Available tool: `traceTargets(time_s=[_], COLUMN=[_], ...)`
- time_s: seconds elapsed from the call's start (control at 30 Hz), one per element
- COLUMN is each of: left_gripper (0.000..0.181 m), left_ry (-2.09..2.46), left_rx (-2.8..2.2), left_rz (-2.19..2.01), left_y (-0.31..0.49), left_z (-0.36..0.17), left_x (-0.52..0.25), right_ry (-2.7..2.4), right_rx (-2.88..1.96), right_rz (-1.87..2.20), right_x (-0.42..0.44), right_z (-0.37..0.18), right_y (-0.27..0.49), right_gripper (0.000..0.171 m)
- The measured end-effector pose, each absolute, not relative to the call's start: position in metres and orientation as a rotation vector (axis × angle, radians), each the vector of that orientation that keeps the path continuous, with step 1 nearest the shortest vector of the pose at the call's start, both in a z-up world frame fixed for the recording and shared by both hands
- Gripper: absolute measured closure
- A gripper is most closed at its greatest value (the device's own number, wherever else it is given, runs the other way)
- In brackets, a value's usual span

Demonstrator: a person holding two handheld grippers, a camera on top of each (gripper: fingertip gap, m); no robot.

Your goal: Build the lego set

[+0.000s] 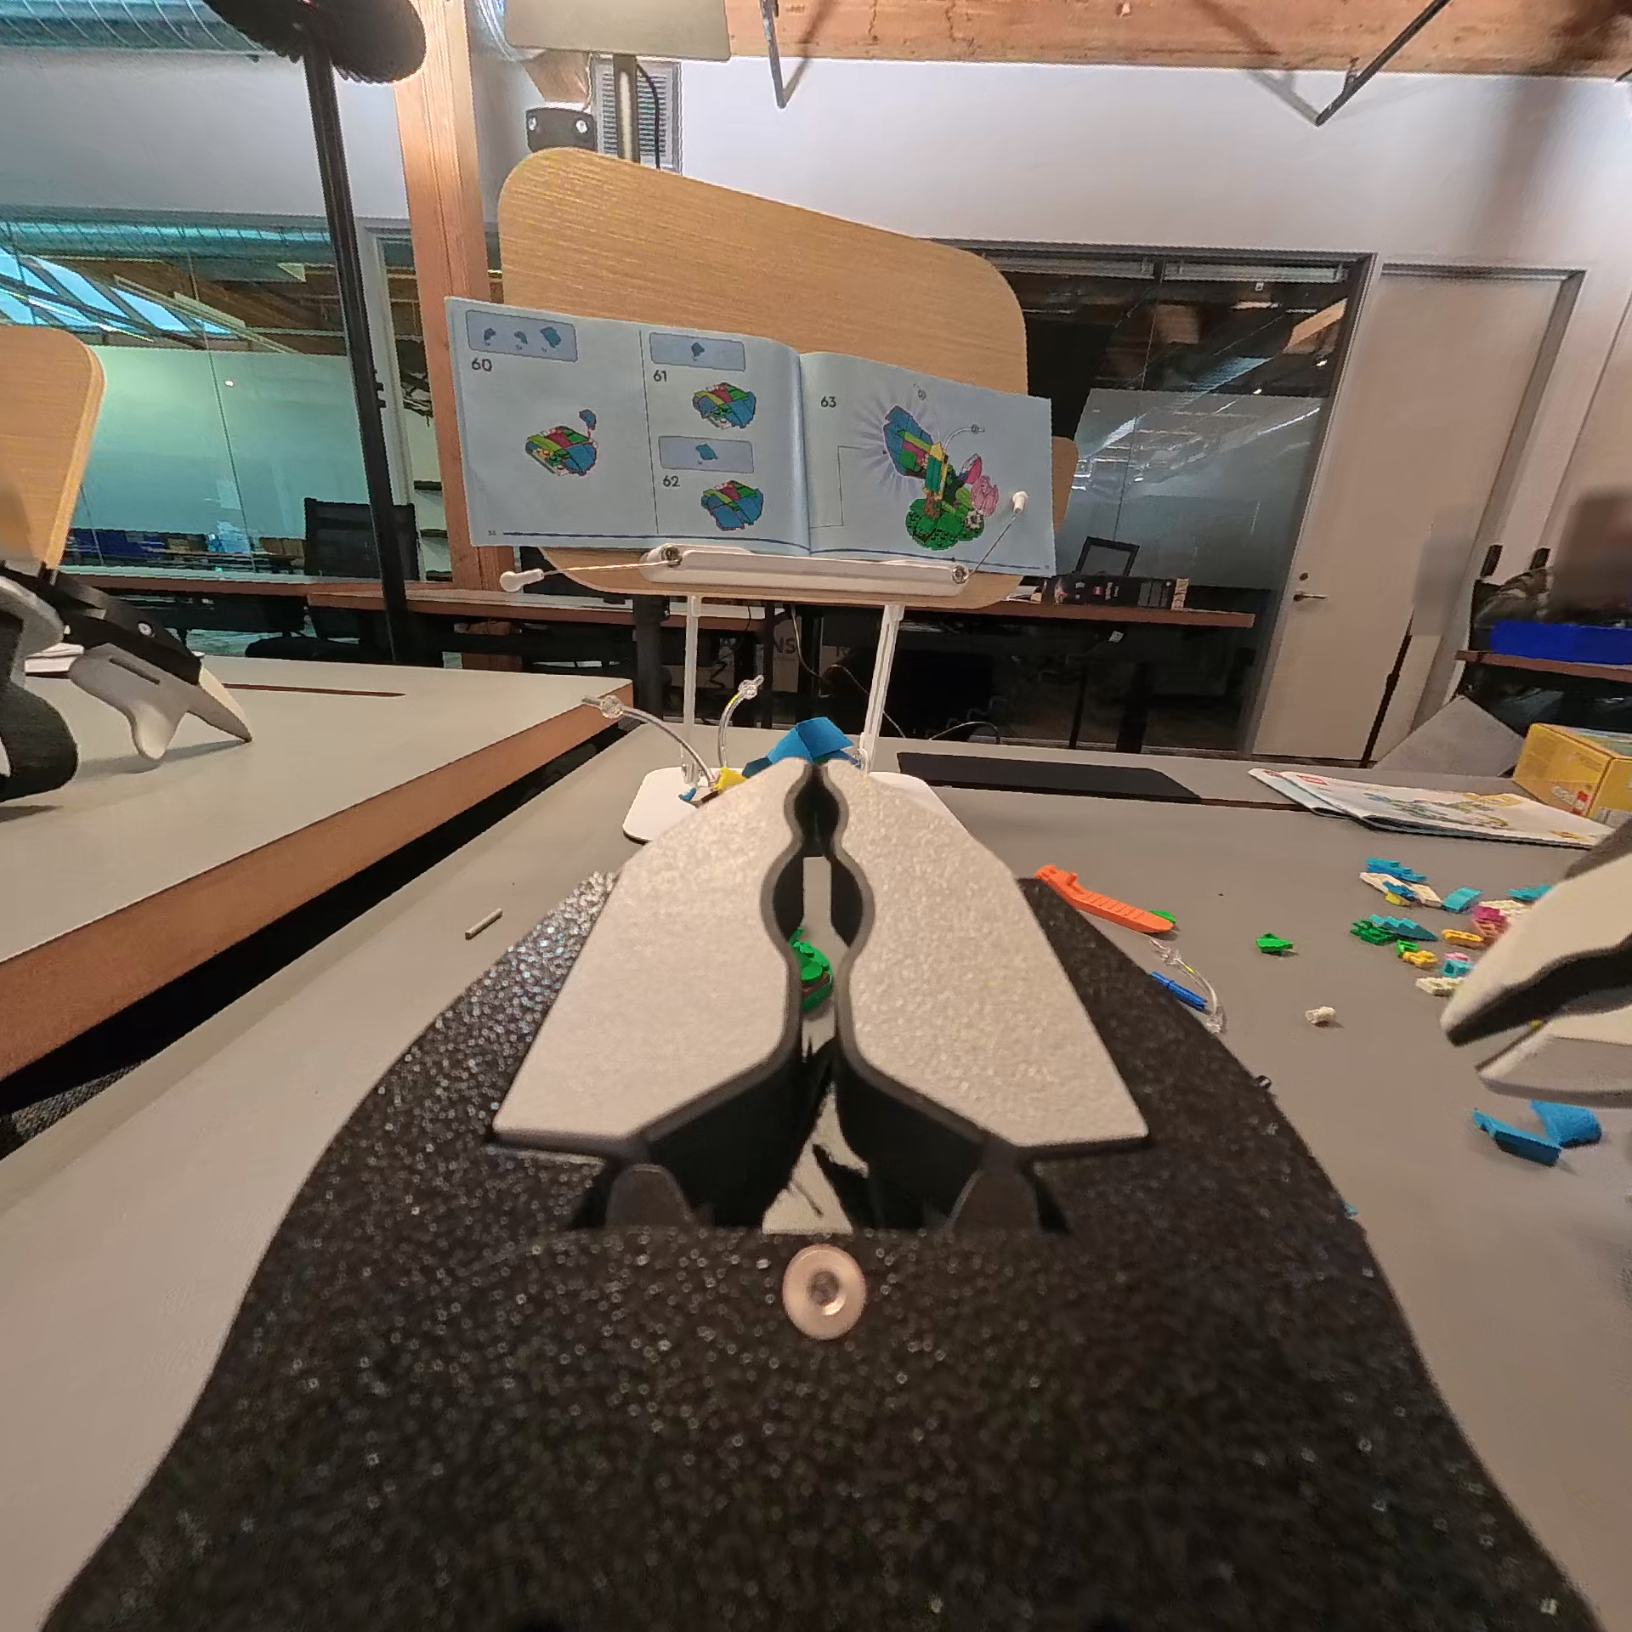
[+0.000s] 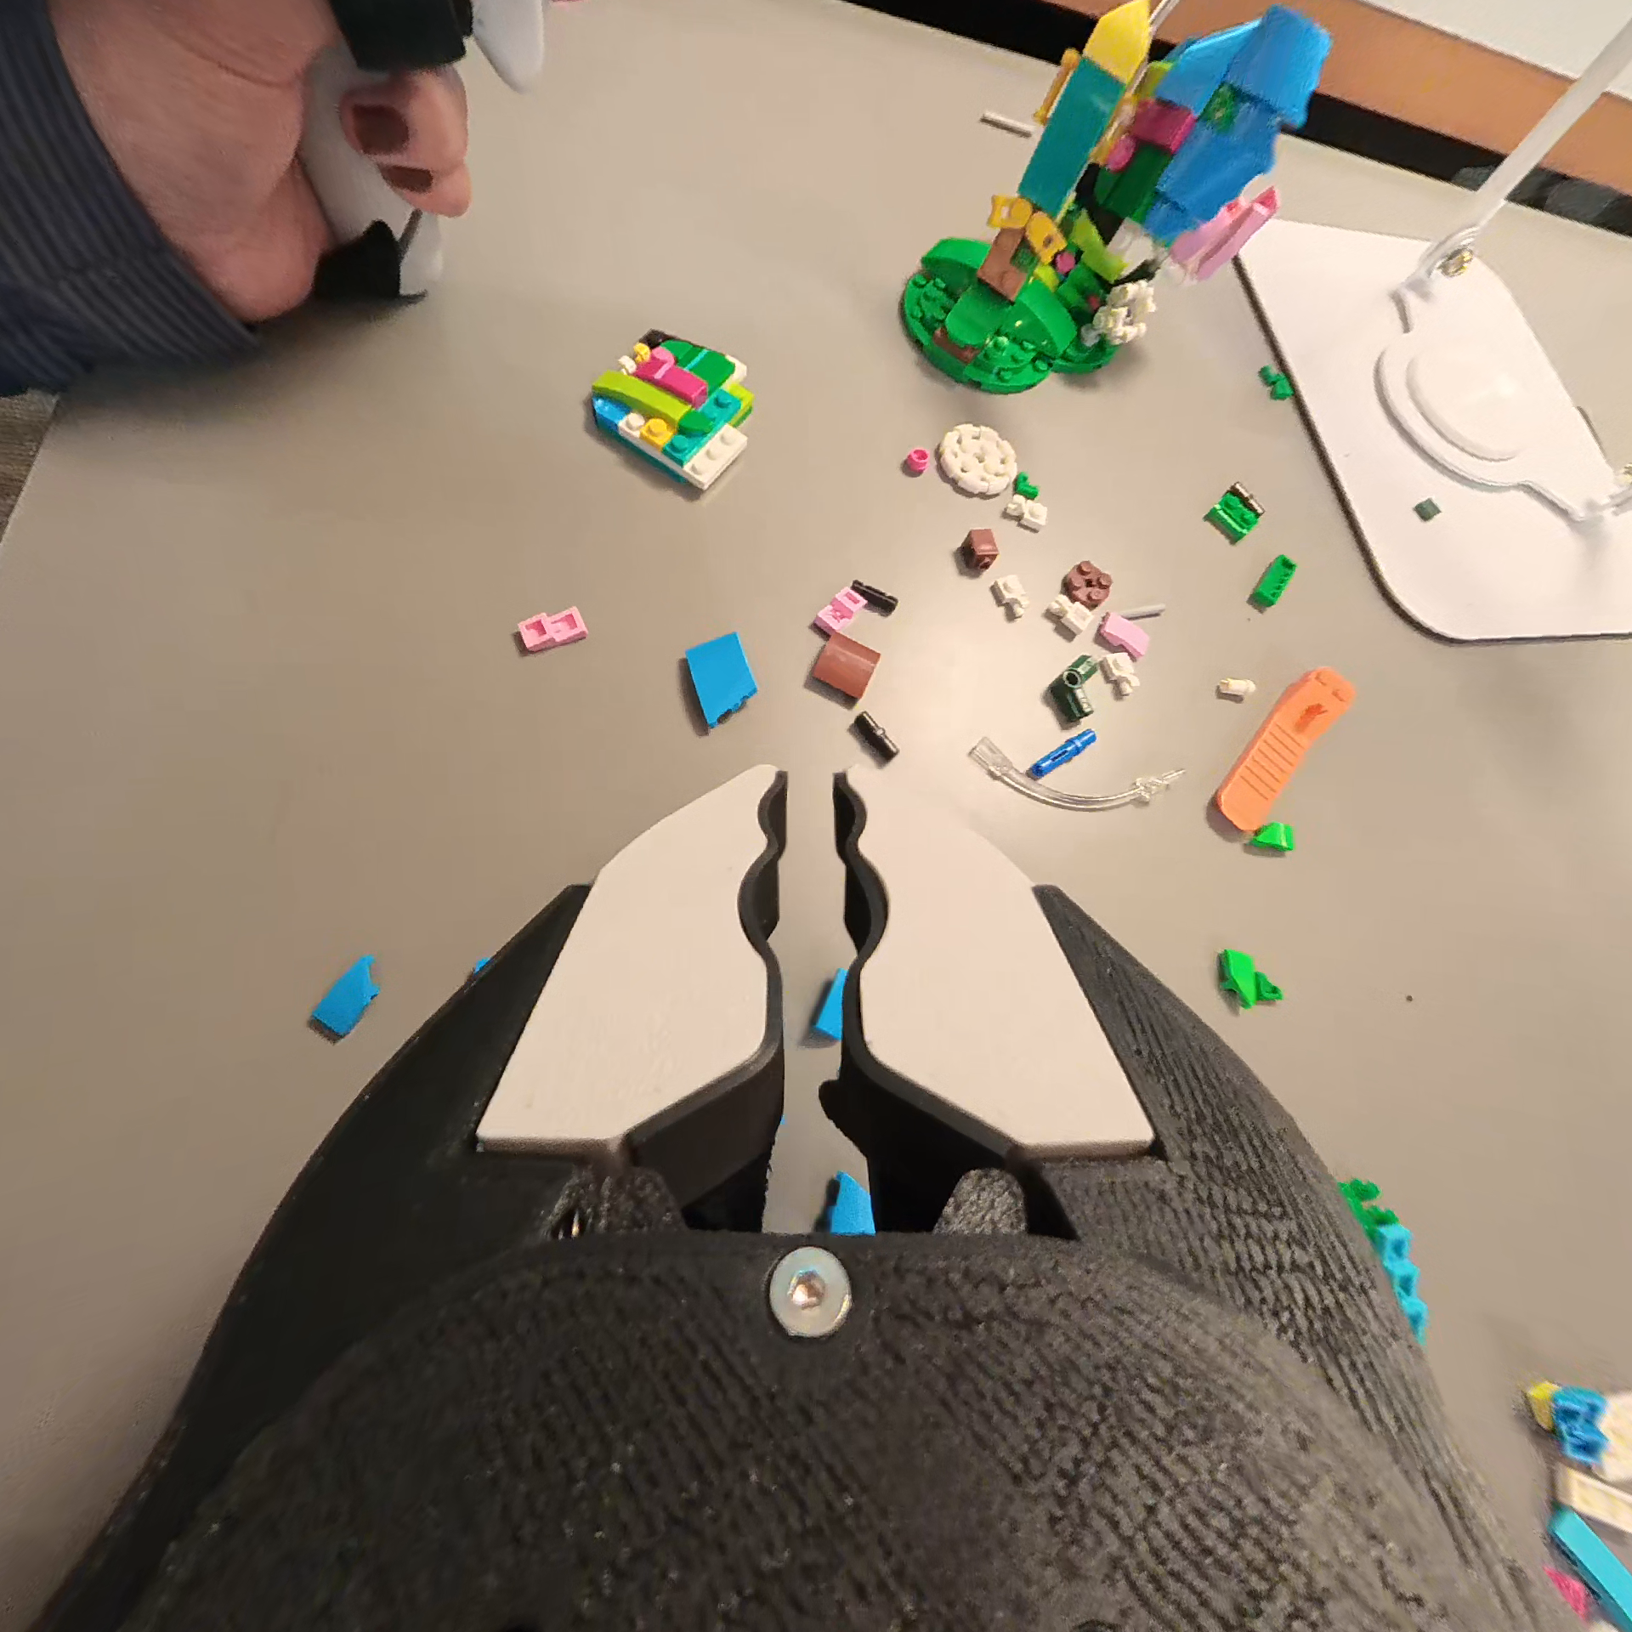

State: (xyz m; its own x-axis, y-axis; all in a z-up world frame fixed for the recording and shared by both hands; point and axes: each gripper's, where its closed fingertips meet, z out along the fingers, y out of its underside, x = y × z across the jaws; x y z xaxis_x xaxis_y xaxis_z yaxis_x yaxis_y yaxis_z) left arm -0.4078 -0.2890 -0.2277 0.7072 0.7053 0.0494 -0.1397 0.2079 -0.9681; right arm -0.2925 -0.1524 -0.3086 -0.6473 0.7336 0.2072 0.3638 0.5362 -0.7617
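The part-built lego model (image 2: 1095, 221), on a green base with blue and teal wings, stands on the grey table (image 2: 265, 706). In the left wrist view only its blue top (image 1: 811, 740) shows, just beyond my left gripper (image 1: 817, 779), which is shut with nothing between its tips. A multicoloured flat sub-assembly (image 2: 676, 406) lies left of the model. My right gripper (image 2: 808, 782) hovers over the table with its jaws a narrow gap apart and empty. A blue wedge plate (image 2: 720, 676) lies just ahead of it. The right gripper also shows at the right edge of the left wrist view (image 1: 1545, 989).
An open instruction booklet (image 1: 751, 442) rests on a stand with a white base (image 2: 1457, 459). Loose small pieces (image 2: 1060, 609), an orange brick separator (image 2: 1285, 759) and blue wedges (image 2: 344, 998) litter the table. A hand (image 2: 221, 159) holds the left gripper. A spare gripper (image 1: 132, 689) rests on the neighbouring table. The left gripper is farther from the orange brick separator (image 2: 1285, 759), some 25 centimeters, than the right, some 15 centimeters.
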Motion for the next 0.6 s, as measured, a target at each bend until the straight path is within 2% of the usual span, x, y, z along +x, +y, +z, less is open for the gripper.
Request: traceTargets(time_s=[0.43,0.6], left_gripper=[0.181,0.181], left_ry=[-0.554,-0.534], left_rx=[-1.235,-1.236], left_rz=[0.632,0.615], left_y=[-0.288,-0.288], left_z=[-0.228,-0.227], left_x=[-0.408,-0.406], right_ry=[-2.341,-2.376], right_rx=[-0.872,-0.82], right_rz=[0.956,0.973], right_x=[-0.29,-0.3], right_z=[-0.322,-0.318], right_y=[-0.162,-0.175], right_gripper=[0.163,0.152])
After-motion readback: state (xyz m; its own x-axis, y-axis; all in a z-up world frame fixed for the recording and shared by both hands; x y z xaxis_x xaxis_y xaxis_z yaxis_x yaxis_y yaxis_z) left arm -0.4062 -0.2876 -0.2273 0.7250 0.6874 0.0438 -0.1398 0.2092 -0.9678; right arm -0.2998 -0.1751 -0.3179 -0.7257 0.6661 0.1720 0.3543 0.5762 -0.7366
